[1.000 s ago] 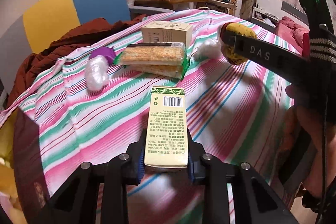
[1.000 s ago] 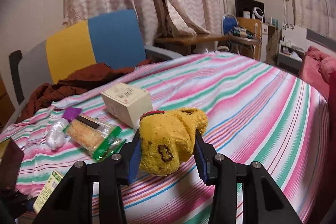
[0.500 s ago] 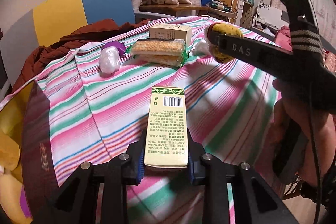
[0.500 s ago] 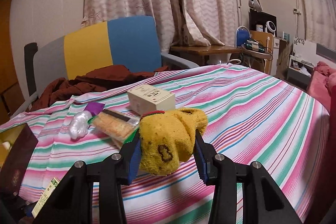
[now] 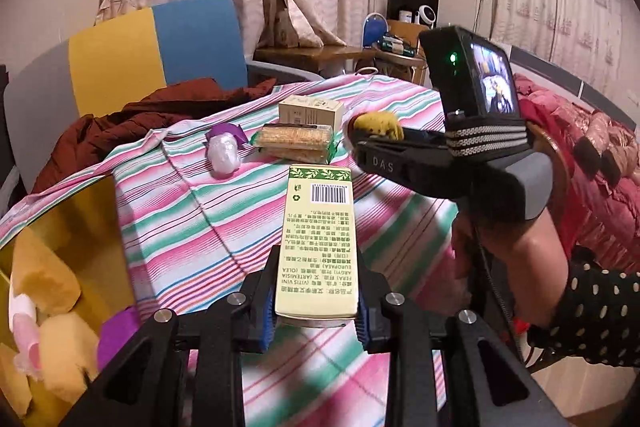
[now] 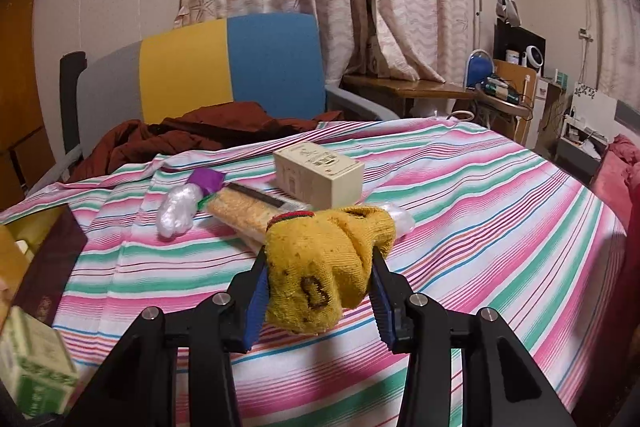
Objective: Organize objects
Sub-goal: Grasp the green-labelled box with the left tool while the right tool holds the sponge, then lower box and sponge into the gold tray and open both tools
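Note:
My left gripper (image 5: 317,323) is shut on a long pale green carton (image 5: 318,227) with a barcode, held above the striped tablecloth (image 5: 180,227). The same carton (image 6: 32,367) shows at the right wrist view's lower left corner. My right gripper (image 6: 318,301) is shut on a bundled yellow sock (image 6: 324,267), its blue pads pressing both sides. In the left wrist view that sock (image 5: 378,125) sticks out of the right gripper's fingers (image 5: 384,159), which hang over the table to the right of the carton.
On the cloth lie a cracker packet (image 5: 294,141), a cream box (image 5: 310,111) and a white plastic wad with purple (image 5: 224,153). A gold-lined open box (image 5: 80,227) with soft yellow items sits at left. Behind stands a yellow-blue chair (image 5: 160,47) with a brown garment (image 5: 140,119).
My left gripper has drawn back and up with the carton, bringing the gold-lined box into view at left. The right gripper shifted slightly and rolled, sock still held.

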Available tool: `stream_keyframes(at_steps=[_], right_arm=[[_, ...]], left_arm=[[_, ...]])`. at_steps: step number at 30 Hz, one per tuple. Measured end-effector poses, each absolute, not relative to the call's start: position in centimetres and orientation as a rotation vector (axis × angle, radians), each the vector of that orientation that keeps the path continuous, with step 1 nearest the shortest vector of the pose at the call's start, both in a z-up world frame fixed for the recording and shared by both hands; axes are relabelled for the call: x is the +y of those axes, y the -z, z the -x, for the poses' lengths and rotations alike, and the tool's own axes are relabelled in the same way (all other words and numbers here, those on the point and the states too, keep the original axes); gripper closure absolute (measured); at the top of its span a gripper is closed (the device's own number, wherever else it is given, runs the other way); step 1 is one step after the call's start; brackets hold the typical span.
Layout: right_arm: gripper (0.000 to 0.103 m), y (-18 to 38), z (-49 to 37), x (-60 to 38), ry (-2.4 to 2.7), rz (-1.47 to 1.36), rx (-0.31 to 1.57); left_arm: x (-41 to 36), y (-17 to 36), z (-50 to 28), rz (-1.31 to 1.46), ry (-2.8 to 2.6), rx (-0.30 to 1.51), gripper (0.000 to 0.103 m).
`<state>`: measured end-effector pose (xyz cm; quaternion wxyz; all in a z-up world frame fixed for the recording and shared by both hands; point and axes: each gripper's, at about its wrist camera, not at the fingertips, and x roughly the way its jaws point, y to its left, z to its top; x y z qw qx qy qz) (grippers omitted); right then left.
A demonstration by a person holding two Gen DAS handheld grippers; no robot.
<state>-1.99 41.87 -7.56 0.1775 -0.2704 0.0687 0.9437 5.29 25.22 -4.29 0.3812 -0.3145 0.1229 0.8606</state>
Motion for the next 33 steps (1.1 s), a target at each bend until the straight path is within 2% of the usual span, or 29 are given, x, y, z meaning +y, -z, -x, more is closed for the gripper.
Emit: stream_keyframes(at_steps=[17, 33], right_arm=[[0.057, 4.1, -0.2, 35.6, -2.839, 0.78, 0.322], [0.056, 1.7, -1.4, 26.4, -3.097, 0.861, 0.315]], left_arm=[[14.4, 2.0, -4.9, 0.834, -2.386, 0.122, 0.073], [3.6, 3.8, -3.7, 0.981, -2.564, -0.078, 0.073]])
